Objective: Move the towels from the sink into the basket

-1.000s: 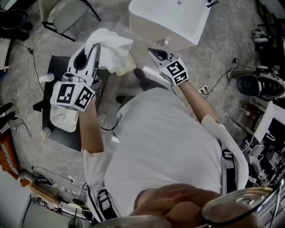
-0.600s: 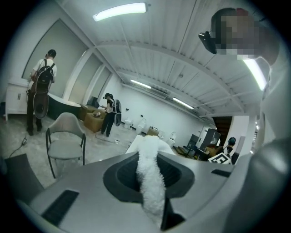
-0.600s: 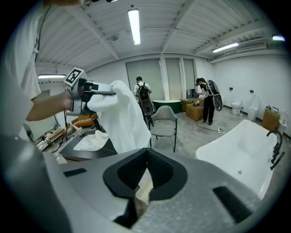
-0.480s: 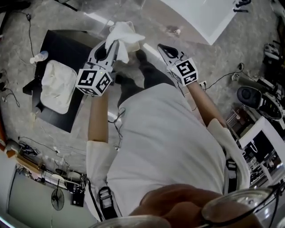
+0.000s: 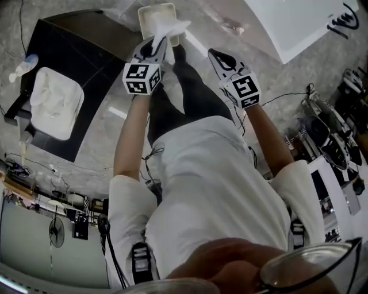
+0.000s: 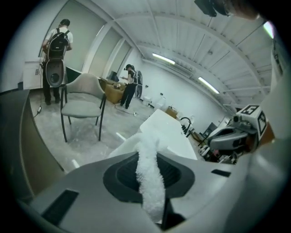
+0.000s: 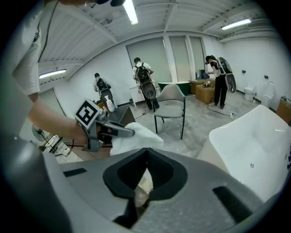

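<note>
The sink [image 5: 287, 26] stands off to my right. The basket [image 5: 144, 14] sits on the floor below my left hand-held gripper [image 5: 158, 43], which is clenched on a white towel [image 5: 171, 26]. If I release off-centre, the towel may drape over the rim. My right hand-held gripper [image 5: 214, 55] is closed and empty.

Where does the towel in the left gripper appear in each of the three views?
Head view: the towel is at top centre, at the tip of the left gripper.
Left gripper view: the towel is at bottom centre, pinched between the jaws.
Right gripper view: the towel is left of centre, just above the jaws.
Shared landmark: the white sink.
</note>
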